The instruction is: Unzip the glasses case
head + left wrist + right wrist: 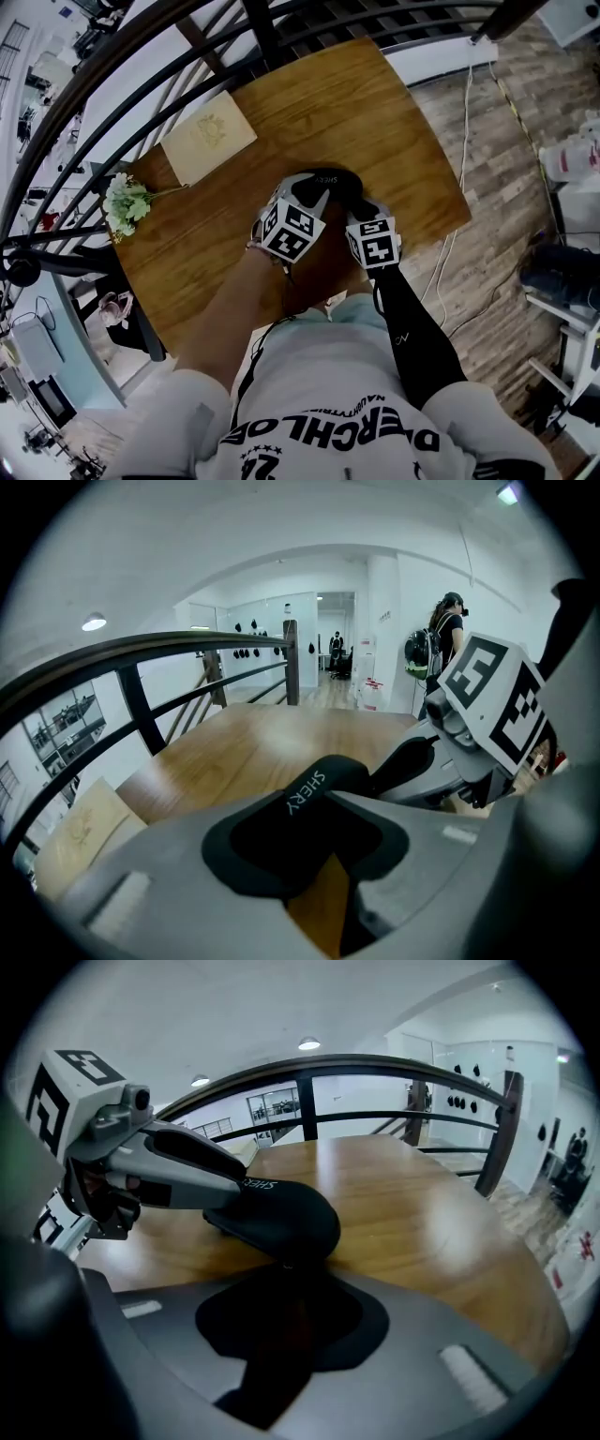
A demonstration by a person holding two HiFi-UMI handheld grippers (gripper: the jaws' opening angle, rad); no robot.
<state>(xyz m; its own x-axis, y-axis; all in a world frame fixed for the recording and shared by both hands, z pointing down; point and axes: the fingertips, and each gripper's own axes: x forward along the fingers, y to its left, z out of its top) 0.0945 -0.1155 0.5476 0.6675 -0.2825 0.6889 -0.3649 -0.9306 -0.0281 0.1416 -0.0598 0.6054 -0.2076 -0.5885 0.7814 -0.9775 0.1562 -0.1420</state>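
Both grippers are meeting at a black glasses case [330,178] on the wooden desk [375,103].
The case is lying near the desk's near edge, about midway along it. The left gripper [314,194] is pinching one end of it. The right gripper [366,208] is holding its jaws narrowly apart, tips at the other end.

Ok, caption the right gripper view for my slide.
Left gripper clamps the black glasses case on the wooden table; right gripper sits at its near end.
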